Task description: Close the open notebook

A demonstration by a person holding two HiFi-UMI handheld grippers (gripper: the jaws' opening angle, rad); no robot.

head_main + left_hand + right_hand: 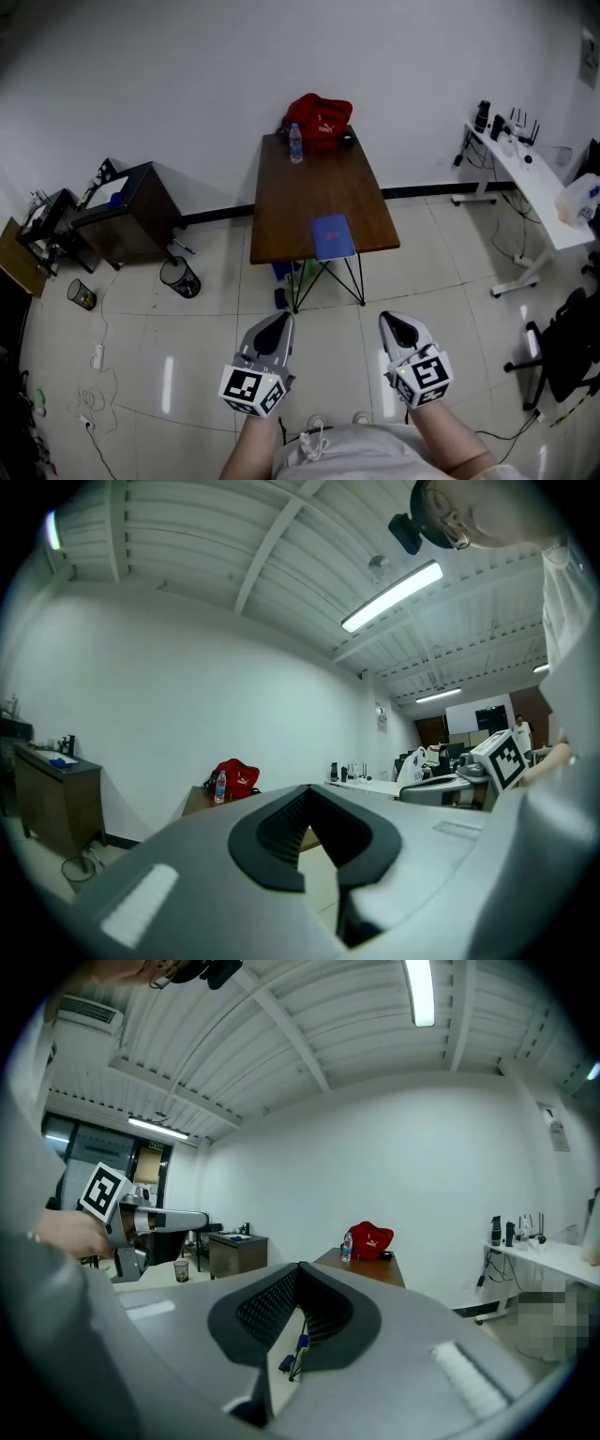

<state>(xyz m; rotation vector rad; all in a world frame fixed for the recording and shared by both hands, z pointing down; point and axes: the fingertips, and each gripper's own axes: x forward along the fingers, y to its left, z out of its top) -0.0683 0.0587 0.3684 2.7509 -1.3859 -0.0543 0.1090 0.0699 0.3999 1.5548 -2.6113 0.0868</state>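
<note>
The blue notebook [332,236] lies flat near the front edge of the brown table [291,202] and shows a single blue face. My left gripper [279,322] and right gripper [394,321] are held side by side over the tiled floor, short of the table, both pointing at it. In the left gripper view the left gripper [307,791] has its jaws together with nothing between them. The right gripper [298,1272] looks the same in the right gripper view. In both gripper views the jaws hide the notebook.
A red bag [319,118] and a water bottle [295,143] stand at the table's far end. A dark cabinet [127,214] and a bin [180,277] are to the left. On the right are a white desk [525,178] and an office chair [572,347]. Small items lie under the table.
</note>
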